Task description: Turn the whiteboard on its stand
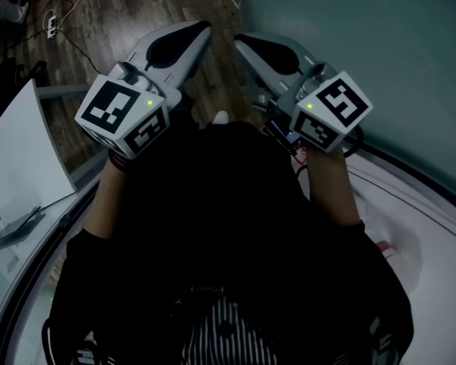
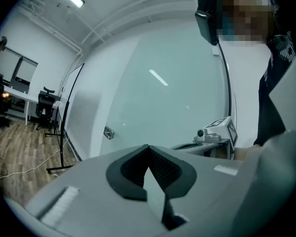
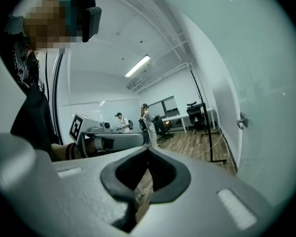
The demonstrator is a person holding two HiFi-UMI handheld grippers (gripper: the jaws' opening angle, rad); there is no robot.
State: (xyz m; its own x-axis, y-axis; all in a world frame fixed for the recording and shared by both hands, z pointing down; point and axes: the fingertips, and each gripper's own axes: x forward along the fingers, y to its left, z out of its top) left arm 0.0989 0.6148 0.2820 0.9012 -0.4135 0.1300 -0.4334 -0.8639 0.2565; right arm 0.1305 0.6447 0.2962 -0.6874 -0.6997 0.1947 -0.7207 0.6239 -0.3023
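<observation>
Both claws are shut tight with nothing between the jaws. In the head view the left claw [image 1: 204, 29] and the right claw [image 1: 239, 41] are held up side by side over the wooden floor [image 1: 121, 14], tips close together but apart.

The whiteboard [image 1: 380, 21] stands upright just to the right of the right claw, its pale teal face filling the upper right corner of that view. Neither claw touches it.

In the left gripper view the left claw [image 2: 149, 148] points at the board's face [image 2: 163, 93], which fills most of the view ahead. A black upright of the stand [image 2: 65, 122] runs down the board's left edge to a foot on the floor, and a small metal knob [image 2: 108, 132] sits near that edge.

In the right gripper view the right claw [image 3: 148, 150] points past the board [image 3: 259, 83], which runs along its right side.
</observation>
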